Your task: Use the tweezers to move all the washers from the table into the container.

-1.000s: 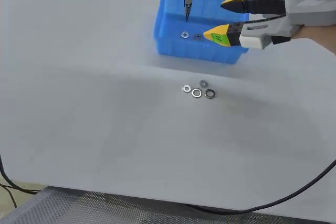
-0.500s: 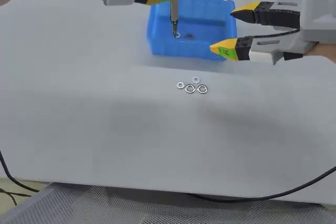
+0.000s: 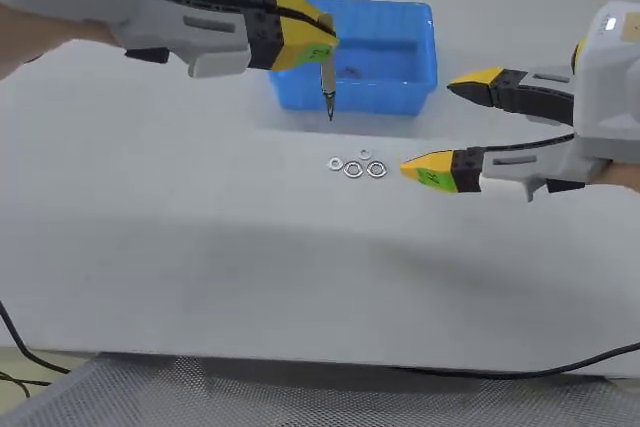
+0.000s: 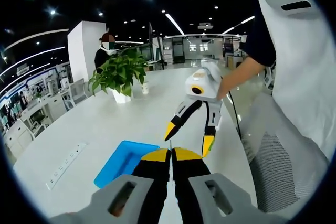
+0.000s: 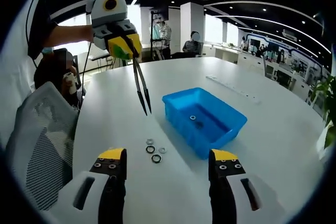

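**A:** What does the head view show?

**B:** The left tool (image 3: 322, 39) has its jaws pressed together on the tweezers (image 3: 328, 87). It holds them pointing down over the bench (image 3: 200, 247), just in front of the blue container (image 3: 400, 97). Four washers (image 3: 353, 166) lie in a tight cluster on the bench near the container. The right tool (image 3: 450, 125) is spread wide, with its lower jaw tip just beside the cluster.

**A:** And the left gripper view?

**B:** Its own jaws are closed flat against each other. The container sits to their left, and the right tool is ahead with its jaws apart.

**A:** The right gripper view?

**B:** Its jaws stand wide apart, and the washers lie on the bench ahead, between them. Two more washers lie inside the container. The tweezers hang from the left tool above the bench beside the container, tips slightly parted.
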`<state>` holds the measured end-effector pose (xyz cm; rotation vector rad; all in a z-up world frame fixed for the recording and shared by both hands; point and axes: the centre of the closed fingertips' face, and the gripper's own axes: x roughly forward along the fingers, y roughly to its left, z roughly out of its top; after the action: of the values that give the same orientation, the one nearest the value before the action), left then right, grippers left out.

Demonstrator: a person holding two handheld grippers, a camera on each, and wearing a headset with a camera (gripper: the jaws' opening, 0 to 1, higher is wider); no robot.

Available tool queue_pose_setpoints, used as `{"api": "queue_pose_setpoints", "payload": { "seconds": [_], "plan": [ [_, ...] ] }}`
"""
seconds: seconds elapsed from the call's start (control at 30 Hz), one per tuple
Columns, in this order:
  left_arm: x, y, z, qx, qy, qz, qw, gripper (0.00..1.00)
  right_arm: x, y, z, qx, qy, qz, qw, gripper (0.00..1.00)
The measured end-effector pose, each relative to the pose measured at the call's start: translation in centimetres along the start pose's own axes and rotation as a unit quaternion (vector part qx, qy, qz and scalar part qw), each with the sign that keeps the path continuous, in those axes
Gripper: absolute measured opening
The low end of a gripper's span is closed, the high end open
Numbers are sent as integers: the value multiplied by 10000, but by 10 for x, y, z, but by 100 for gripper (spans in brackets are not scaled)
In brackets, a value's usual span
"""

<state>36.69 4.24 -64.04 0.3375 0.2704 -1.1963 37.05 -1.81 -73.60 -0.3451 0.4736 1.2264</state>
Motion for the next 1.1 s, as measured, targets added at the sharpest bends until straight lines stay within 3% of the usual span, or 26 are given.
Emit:
{"api": "queue_pose_setpoints", "payload": {
  "seconds": [0.07,0.13,0.27,0.6,0.7,1.1],
  "plan": [
    [3,-4,-2,-5,-25,-65,10000,5,-1,4,-3,52,2,8,10000,66],
    [6,-12,3,-144,-252,-241,9993,5,-2,9,-7,151,12,31,9999,69],
    [13,-13,-12,-58,-32,-193,9998,5,-5,19,-14,198,100,126,9997,72],
    [18,-21,-36,-229,104,-162,9996,5,-7,23,-28,392,200,162,9989,73],
    [18,-22,-39,-337,56,-208,9992,5,-6,24,-30,464,217,172,9985,72],
    [27,-11,-41,-326,58,-142,9993,5,-5,28,-42,545,344,271,9976,72]
  ]
}}
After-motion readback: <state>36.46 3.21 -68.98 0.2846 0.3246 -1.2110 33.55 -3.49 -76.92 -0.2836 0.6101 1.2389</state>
